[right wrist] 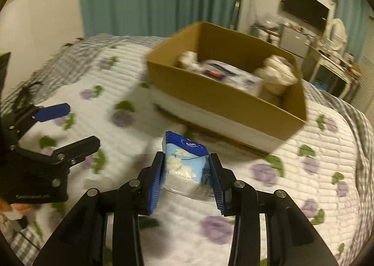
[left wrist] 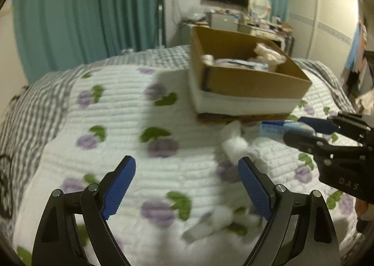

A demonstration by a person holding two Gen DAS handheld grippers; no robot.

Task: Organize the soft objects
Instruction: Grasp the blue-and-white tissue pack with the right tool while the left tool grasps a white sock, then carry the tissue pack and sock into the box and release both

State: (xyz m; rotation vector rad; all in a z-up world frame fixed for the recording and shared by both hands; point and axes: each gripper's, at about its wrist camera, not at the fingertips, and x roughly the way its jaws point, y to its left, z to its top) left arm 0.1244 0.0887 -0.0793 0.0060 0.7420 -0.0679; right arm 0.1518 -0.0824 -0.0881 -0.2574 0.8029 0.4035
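Observation:
My right gripper is shut on a blue tissue pack and holds it above the quilt, short of the cardboard box. The box holds a tissue pack and white soft items. In the left wrist view the right gripper shows at the right with the tissue pack, near the box. My left gripper is open and empty above the quilt. A white soft item lies ahead of it, another white item lies near its right finger. The left gripper also shows open in the right wrist view.
The bed has a white quilt with purple flowers over a grey checked sheet. Teal curtains hang behind. A cluttered desk with a monitor and mirror stands beyond the bed. A wardrobe is at the right.

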